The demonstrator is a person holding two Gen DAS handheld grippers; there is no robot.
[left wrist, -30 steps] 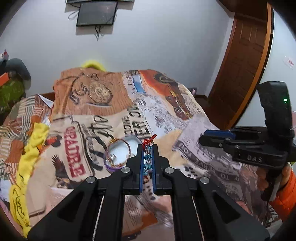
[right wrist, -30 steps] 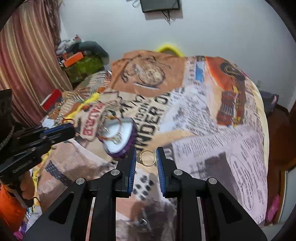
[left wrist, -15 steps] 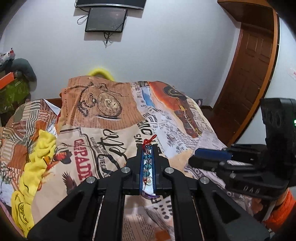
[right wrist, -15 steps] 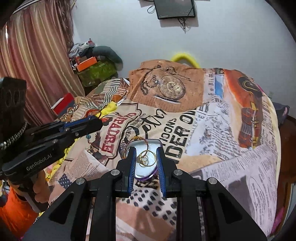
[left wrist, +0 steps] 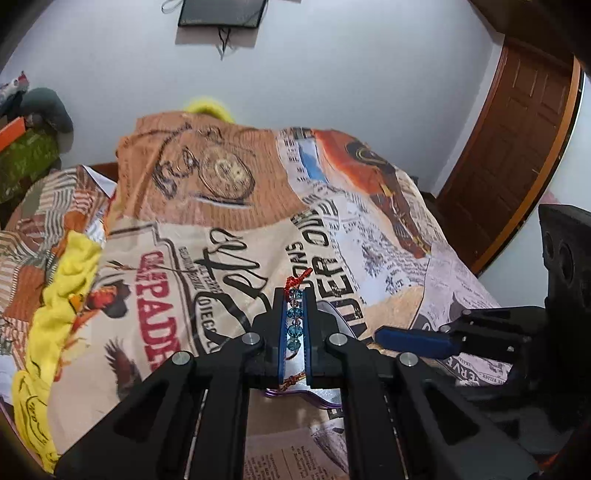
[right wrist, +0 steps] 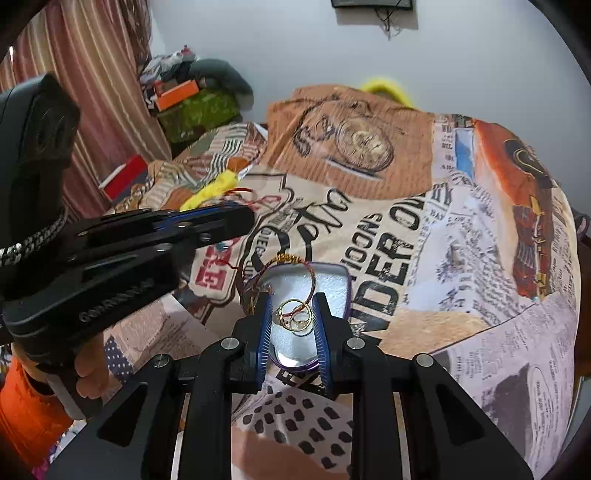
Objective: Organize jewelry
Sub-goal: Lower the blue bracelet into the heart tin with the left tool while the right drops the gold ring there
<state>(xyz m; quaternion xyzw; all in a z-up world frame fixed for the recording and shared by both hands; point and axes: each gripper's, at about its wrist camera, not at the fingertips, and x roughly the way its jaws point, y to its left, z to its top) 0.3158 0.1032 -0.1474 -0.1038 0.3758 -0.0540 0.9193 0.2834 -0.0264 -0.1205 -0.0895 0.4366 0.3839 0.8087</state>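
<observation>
Two grippers — the left gripper (left wrist: 295,325) and the right gripper (right wrist: 291,321). One beaded bracelet (left wrist: 294,322), with four blue beads showing between the left jaws. One gold ring (right wrist: 291,314) between the right jaws. One purple-rimmed tray (right wrist: 332,284) on the bed (right wrist: 461,258), with one thread bangle (right wrist: 286,260) over its rim — one wall screen (left wrist: 221,13).

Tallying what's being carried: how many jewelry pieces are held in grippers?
2: a blue bead bracelet in the left gripper; a gold ring in the right gripper.

A home bedroom: printed bedspread (left wrist: 229,236), wooden door (left wrist: 517,155), striped curtain (right wrist: 92,92).
</observation>
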